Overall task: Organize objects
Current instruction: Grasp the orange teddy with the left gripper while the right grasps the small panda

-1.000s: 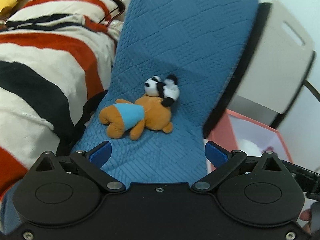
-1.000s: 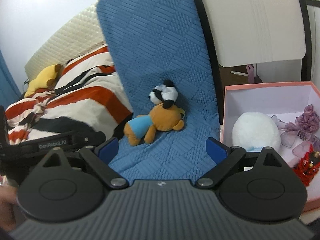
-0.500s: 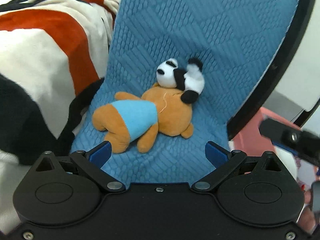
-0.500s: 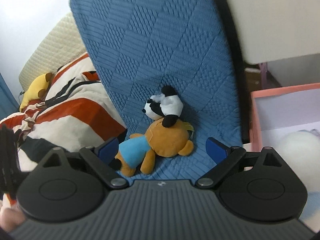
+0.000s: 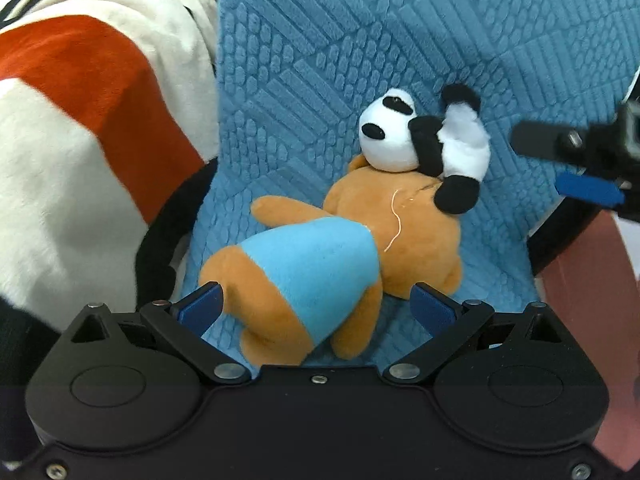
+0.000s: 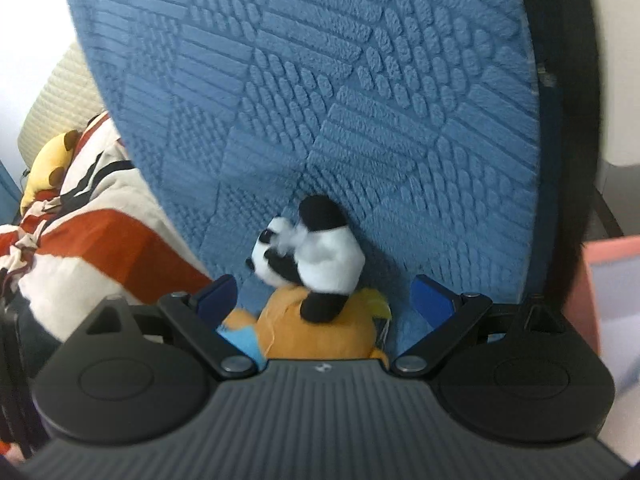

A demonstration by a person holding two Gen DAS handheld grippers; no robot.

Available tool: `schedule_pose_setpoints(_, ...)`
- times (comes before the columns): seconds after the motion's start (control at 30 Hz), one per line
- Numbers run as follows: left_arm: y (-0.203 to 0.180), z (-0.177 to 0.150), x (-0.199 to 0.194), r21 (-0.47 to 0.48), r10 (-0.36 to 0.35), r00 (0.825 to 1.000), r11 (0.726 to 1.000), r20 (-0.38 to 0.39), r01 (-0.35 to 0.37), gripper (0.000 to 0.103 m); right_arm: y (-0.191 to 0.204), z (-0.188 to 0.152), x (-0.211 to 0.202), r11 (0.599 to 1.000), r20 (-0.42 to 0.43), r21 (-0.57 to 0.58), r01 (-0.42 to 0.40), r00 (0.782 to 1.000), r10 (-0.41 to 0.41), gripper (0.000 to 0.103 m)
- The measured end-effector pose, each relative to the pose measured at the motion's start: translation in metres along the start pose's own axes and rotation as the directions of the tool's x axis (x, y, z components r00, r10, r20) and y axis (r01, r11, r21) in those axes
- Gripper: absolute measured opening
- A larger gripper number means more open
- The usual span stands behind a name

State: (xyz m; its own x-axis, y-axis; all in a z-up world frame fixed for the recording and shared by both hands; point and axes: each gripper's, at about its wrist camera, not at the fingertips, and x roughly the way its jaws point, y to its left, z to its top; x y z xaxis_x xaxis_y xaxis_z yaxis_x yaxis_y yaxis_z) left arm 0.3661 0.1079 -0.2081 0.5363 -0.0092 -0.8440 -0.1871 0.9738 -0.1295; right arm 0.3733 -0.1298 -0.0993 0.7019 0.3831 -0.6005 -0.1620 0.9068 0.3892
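An orange plush dog in a light blue shirt (image 5: 320,264) lies on the blue quilted chair seat (image 5: 320,60). A small panda plush (image 5: 416,140) rests on its head end. My left gripper (image 5: 316,308) is open, its blue fingers on either side of the dog's rear legs. My right gripper (image 6: 324,294) is open, its fingers flanking the panda (image 6: 316,256) and the dog's head (image 6: 320,336). The right gripper also shows at the right edge of the left wrist view (image 5: 588,188).
A striped red, white and black blanket (image 5: 80,120) lies left of the chair. A yellow plush (image 6: 48,168) sits far left on the bed. A pink box (image 6: 608,280) stands to the right of the chair.
Both grippers have moved in close to the plush toys. The left one now straddles the dog's legs; the right one now straddles the panda. Both stay open.
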Motion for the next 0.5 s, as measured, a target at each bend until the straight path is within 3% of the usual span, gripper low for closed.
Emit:
schedule_pose_setpoints(0.4, -0.009, 0.005, 0.039, 0.104, 0.093, 0.993, 0.991, -0.075, -0.085, 0.102, -0.005, 0.016, 0.069, 1.0, -0.072, -0.001, 0.025, 0.997, -0.025, 0.095)
schedule_pose_setpoints(0.5, -0.013, 0.004, 0.044, 0.126, 0.12, 0.99, 0.986, -0.075, -0.11, 0.102, -0.006, 0.017, 0.077, 1.0, -0.082, 0.007, -0.002, 0.997, 0.003, 0.095)
